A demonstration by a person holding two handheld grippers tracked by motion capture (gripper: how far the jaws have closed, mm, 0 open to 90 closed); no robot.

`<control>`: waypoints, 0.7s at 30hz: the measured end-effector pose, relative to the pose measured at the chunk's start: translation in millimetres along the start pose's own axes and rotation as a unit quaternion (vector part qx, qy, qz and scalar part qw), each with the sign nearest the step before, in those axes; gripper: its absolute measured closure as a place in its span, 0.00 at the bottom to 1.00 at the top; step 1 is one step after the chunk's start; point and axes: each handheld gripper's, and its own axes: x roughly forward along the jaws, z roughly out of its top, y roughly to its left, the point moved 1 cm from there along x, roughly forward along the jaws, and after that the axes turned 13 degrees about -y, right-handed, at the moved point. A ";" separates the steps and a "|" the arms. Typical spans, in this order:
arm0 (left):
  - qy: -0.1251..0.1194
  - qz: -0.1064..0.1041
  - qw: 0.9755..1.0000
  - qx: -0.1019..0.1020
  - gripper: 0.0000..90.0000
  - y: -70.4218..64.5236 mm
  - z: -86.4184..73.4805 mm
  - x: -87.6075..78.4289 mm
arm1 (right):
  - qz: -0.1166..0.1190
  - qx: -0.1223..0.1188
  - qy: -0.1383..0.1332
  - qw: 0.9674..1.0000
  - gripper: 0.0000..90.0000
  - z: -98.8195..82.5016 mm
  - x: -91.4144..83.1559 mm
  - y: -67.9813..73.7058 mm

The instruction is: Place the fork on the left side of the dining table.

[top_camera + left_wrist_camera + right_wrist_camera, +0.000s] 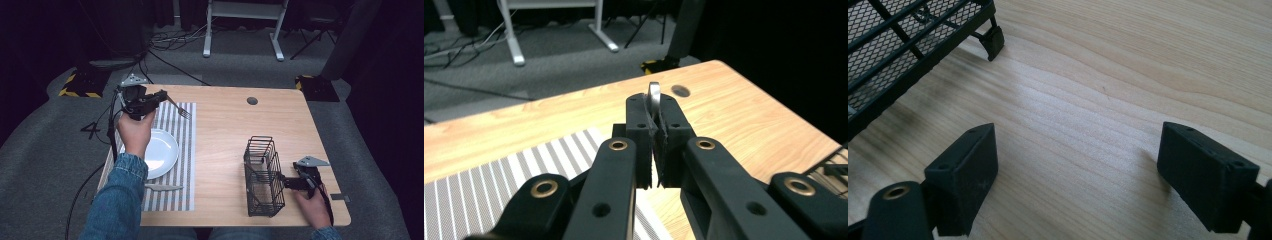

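A black wire basket stands on the right half of the wooden table, tall and narrow, with open bar sides and a fine mesh floor. From the high view nothing can be made out inside it; the right gripper view shows one corner foot and a stretch of its mesh, and no contents can be told there either. A white plate lies on a grey-and-white striped placemat at the left of the table, and its dish is bare. A table knife lies on the mat just below the plate, close to its rim.

The fork is up in the air above the far end of the placemat, clear of the plate, its tines pointing to the right and slightly down. It is slim, silver metal, with a thin handle. In the left gripper view the rounded end of the handle stands up from between the pads, edge-on and shiny.

The left gripper is clamped tight on the fork's handle, its jaws drawn fully together around the metal. The right gripper rests low at the basket's right side, near the table's front edge; its jaws stand wide apart over bare wood with nothing between them.
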 end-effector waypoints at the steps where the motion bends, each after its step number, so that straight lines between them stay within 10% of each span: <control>1: 0.004 0.006 1.000 0.002 0.96 2.5 -1.3 1.7 | 0.000 0.000 0.000 1.000 0.18 0.0 0.0 0.0; 21: 0.059 0.064 0.995 -0.046 0.96 50.9 -25.4 29.4 | -0.001 0.001 0.001 1.000 0.18 -0.1 -0.3 0.5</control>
